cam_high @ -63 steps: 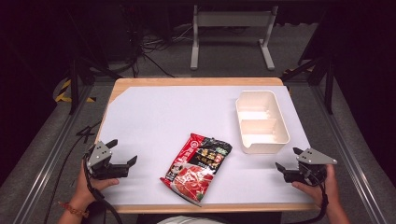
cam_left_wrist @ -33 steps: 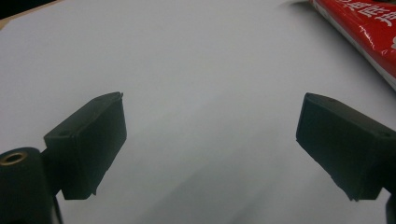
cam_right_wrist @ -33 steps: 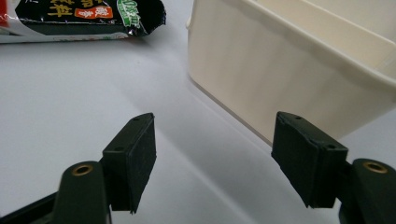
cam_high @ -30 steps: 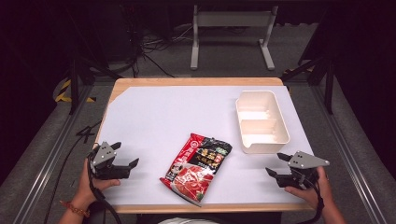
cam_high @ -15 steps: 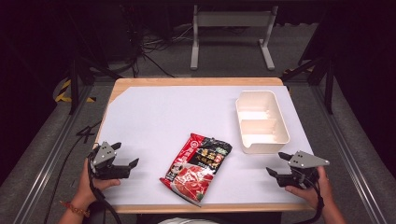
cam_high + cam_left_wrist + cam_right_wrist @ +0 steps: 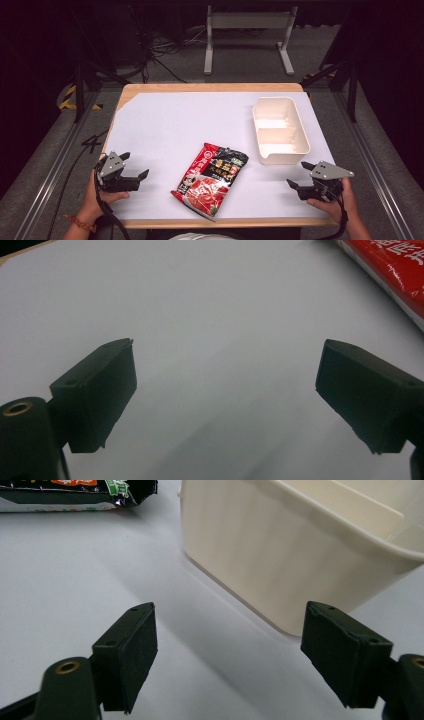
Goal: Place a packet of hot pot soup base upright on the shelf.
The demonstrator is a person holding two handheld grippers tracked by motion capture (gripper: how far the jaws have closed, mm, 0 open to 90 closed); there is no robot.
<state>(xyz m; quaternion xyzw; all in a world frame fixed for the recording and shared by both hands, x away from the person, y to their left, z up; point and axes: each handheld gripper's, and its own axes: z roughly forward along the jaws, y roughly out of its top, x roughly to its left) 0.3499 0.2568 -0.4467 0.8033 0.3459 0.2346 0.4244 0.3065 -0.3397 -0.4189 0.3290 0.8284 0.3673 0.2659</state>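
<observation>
While both grippers wait with jaws apart and empty, the packet [image 6: 210,179] lies flat on the table [image 6: 165,125] between them, its long axis slanting from its near-left corner up toward the box [image 6: 279,131]. From the packet, the left gripper [image 6: 131,169] sits just to its left and looks slightly nearer; the right gripper [image 6: 299,174] sits farther off to its right, below the box's near end.

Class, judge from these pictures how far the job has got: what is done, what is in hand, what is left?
Nothing looks done: the packet lies flat on the table, outside the empty box. Nothing is in hand: the left gripper and right gripper are open. If packing is intended, all of it is left.
</observation>
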